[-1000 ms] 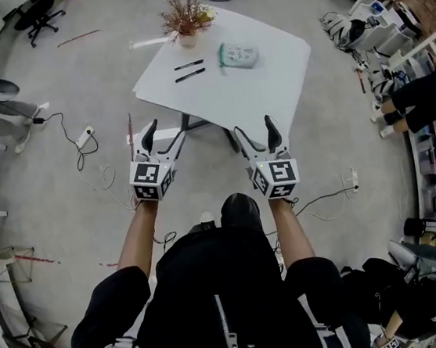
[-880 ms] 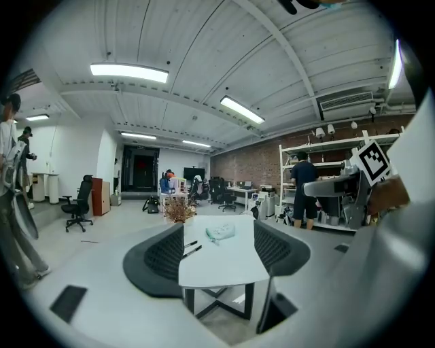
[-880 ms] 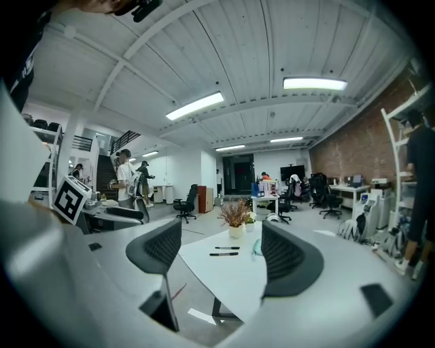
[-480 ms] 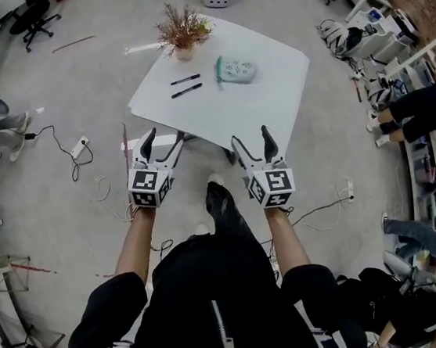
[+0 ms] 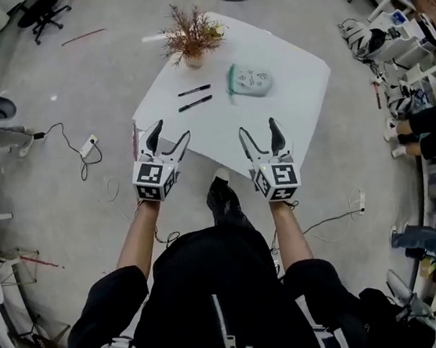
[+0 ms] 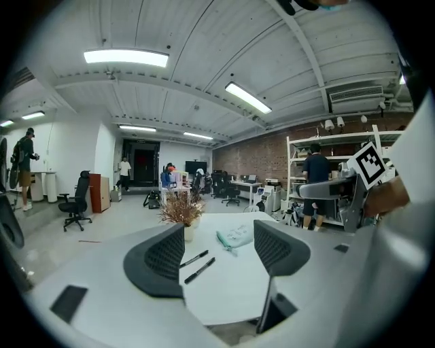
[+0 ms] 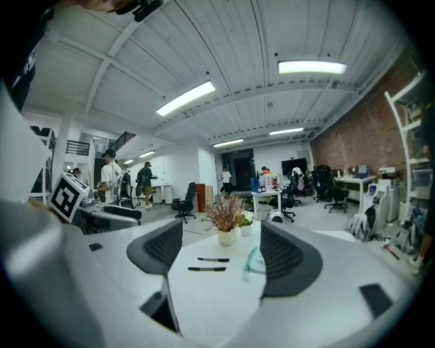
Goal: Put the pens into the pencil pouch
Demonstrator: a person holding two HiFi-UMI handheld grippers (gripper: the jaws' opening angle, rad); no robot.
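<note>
Two pens [image 5: 195, 103] lie side by side on the white bench [image 5: 275, 127], just left of the pale green pencil pouch [image 5: 251, 80] and near a potted dry plant [image 5: 192, 38]. Both the left claw [image 5: 170, 132] and the right claw [image 5: 258, 128] hover at the bench's near edge, well short of the pens, jaws spread and holding nothing. The likely trouble: thin, round pens lying flat may roll or skid away from a closing claw, a reach could tip the plant, and the limp pouch may slide unless the other claw steadies it.
</note>
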